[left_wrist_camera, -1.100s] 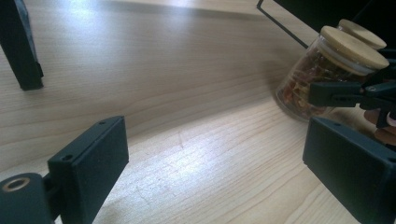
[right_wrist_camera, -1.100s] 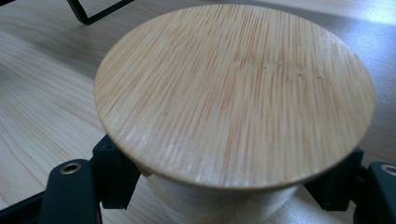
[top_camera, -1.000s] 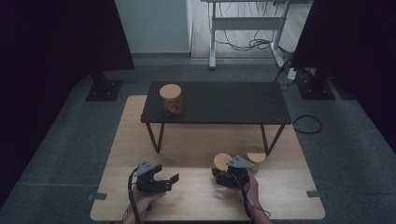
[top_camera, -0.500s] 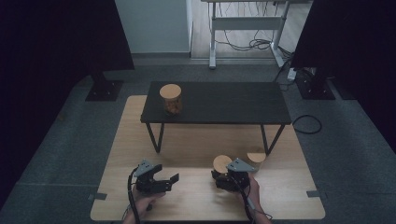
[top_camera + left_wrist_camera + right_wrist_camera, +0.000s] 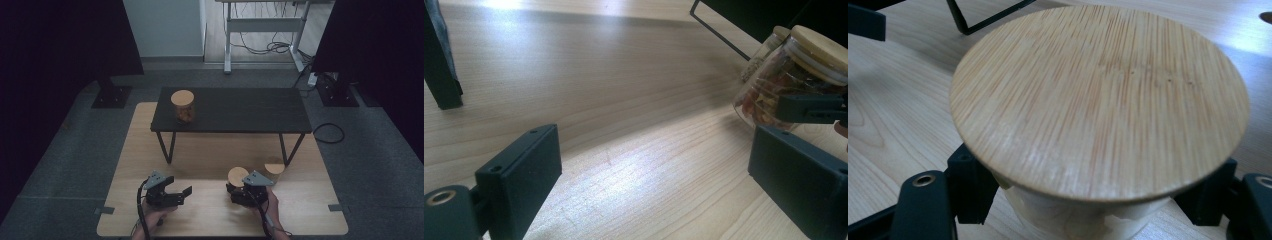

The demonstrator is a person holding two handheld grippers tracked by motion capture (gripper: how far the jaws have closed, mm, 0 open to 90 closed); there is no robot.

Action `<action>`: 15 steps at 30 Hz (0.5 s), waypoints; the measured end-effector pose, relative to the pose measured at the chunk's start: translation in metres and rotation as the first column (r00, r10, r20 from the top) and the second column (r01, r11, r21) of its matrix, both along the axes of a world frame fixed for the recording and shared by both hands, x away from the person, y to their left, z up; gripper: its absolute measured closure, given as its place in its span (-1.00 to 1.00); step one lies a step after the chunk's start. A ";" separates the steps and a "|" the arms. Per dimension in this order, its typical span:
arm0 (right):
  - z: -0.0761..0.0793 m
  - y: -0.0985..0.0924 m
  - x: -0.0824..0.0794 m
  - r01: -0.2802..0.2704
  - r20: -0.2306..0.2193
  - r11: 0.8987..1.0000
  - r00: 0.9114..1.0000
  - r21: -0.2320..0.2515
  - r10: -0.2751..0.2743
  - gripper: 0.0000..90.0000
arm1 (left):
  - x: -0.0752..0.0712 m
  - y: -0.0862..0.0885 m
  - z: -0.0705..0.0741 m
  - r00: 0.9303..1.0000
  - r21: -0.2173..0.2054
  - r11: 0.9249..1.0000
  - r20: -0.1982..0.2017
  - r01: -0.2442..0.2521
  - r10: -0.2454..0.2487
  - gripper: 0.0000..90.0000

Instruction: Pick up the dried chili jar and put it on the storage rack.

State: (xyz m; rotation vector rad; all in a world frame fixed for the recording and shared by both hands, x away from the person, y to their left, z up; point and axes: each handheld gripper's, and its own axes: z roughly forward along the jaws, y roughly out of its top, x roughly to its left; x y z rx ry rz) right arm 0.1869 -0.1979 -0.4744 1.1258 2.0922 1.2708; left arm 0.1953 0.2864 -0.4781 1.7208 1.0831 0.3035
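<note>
A glass jar with a bamboo lid (image 5: 237, 176) sits on the wooden platform near its front edge, and my right gripper (image 5: 237, 188) is shut on its body just under the lid. In the right gripper view the round lid (image 5: 1098, 95) spreads over both jaws, which press the glass from either side. My left gripper (image 5: 182, 193) rests to the left of it, open, nothing between its fingers (image 5: 519, 170). The left gripper view shows the held jar (image 5: 791, 75), filled with brownish pieces. A second jar (image 5: 182, 105) stands on the black low table (image 5: 250, 112), at its left end.
A third lidded jar (image 5: 274, 167) stands on the platform (image 5: 150, 150) beside the table's front right leg (image 5: 283, 149); it is also behind the held jar (image 5: 769, 45). The table's front left leg (image 5: 164, 147) rises ahead of my left gripper. Grey carpet surrounds the platform.
My right gripper and its jar have shifted slightly toward the platform's near edge. The left gripper has hardly moved.
</note>
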 end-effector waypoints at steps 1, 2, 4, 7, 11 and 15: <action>0.000 0.000 0.000 0.000 0.000 1.000 1.000 0.000 0.000 -0.45 | 0.000 0.000 0.000 1.000 0.000 1.000 0.000 0.000 0.000 -0.86; 0.001 -0.001 -0.001 -0.002 -0.001 1.000 1.000 0.001 0.002 -0.45 | 0.000 0.000 0.000 1.000 0.000 1.000 0.000 0.001 -0.001 -0.86; 0.002 -0.001 -0.001 -0.006 -0.001 1.000 1.000 0.003 0.006 -0.45 | 0.000 0.000 0.000 1.000 0.001 1.000 0.000 0.001 -0.001 -0.86; 0.005 -0.003 -0.003 -0.007 0.000 1.000 1.000 0.010 0.007 -0.45 | 0.000 0.000 0.000 1.000 0.001 1.000 0.000 0.000 0.000 -0.86; 0.008 -0.004 -0.009 -0.008 0.019 1.000 1.000 0.018 0.008 -0.45 | 0.000 -0.001 0.000 1.000 0.002 1.000 0.001 0.002 -0.002 -0.86; 0.013 -0.003 -0.012 -0.008 0.024 1.000 1.000 0.024 0.008 -0.45 | 0.000 -0.001 0.000 1.000 0.007 1.000 0.001 0.004 -0.004 -0.86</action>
